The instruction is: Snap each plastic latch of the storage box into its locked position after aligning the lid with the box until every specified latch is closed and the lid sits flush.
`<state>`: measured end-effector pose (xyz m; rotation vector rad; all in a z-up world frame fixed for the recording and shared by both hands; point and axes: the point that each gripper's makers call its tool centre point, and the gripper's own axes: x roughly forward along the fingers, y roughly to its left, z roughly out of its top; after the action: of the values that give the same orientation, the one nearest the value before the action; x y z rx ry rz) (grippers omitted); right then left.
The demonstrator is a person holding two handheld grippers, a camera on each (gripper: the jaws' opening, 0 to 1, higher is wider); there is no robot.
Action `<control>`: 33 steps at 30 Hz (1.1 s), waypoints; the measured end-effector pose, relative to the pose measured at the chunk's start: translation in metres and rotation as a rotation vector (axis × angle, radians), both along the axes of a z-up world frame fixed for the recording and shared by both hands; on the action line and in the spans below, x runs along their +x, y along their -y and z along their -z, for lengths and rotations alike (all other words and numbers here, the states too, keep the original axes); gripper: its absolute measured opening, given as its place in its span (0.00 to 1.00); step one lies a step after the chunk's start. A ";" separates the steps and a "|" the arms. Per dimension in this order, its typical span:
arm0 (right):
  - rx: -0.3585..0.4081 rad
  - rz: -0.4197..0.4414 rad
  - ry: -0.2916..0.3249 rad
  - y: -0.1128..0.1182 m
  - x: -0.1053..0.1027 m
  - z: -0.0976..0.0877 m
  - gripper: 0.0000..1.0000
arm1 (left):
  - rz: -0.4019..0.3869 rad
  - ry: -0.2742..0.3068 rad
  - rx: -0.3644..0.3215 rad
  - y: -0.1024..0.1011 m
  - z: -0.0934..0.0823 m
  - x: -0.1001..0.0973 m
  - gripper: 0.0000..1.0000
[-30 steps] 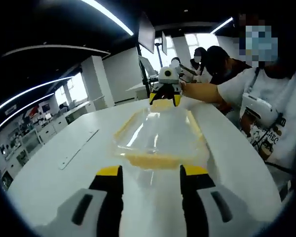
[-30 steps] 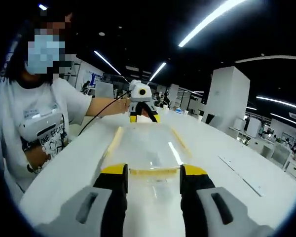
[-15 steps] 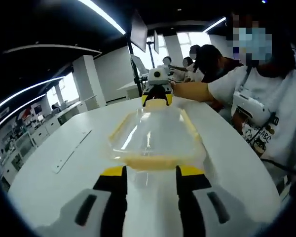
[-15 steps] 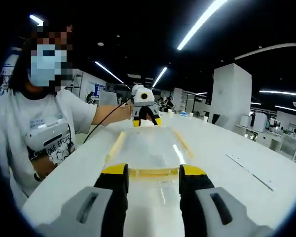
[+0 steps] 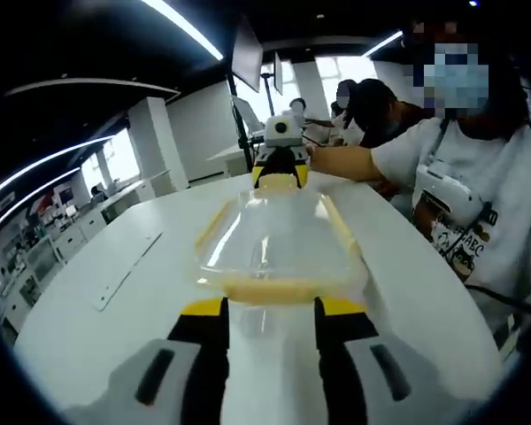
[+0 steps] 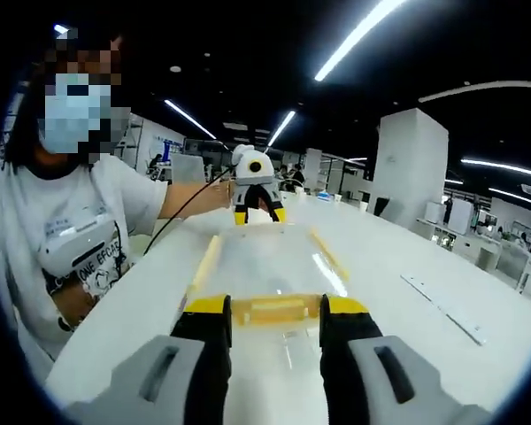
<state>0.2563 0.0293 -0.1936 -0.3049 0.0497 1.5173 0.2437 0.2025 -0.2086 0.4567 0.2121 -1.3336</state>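
The left gripper (image 5: 268,310) and right gripper (image 6: 275,310) face each other across the clear storage box (image 5: 274,243), jaws apart, each bracketing an end yellow latch (image 6: 275,309); a flat metal strip (image 5: 124,270) lies toward the tabletop (image 5: 88,328) edge.

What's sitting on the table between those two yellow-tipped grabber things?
The clear storage box with yellow latches lies between them: the left gripper sits at one short end, the right gripper at the other. Both gripper views show this.

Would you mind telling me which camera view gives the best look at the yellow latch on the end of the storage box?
The right gripper view: a yellow latch faces the camera between the right hand-held gripper jaws. In the left gripper view, the latch at the other end looks blurrier beneath the clear lid.
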 end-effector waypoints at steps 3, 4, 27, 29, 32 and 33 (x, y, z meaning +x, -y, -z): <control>-0.015 0.007 0.025 0.000 0.000 -0.002 0.37 | -0.002 -0.005 -0.009 -0.001 -0.001 0.001 0.37; -0.016 0.008 0.029 0.000 -0.001 -0.003 0.37 | -0.002 -0.004 -0.012 -0.001 -0.001 0.001 0.37; -0.056 0.081 0.178 0.005 -0.007 -0.021 0.37 | 0.001 0.044 -0.026 0.006 -0.005 0.001 0.34; -0.044 0.082 0.193 0.005 -0.009 -0.023 0.37 | 0.000 0.061 -0.022 0.006 -0.007 0.000 0.34; -0.033 0.091 0.207 0.006 -0.010 -0.024 0.37 | -0.008 0.065 -0.026 0.004 -0.008 0.001 0.36; -0.031 0.093 0.211 0.006 -0.010 -0.024 0.37 | -0.014 0.066 -0.030 0.002 -0.009 0.001 0.36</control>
<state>0.2464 0.0234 -0.1698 -0.4793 -0.0788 1.3861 0.2445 0.2001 -0.1991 0.4722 0.1398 -1.3038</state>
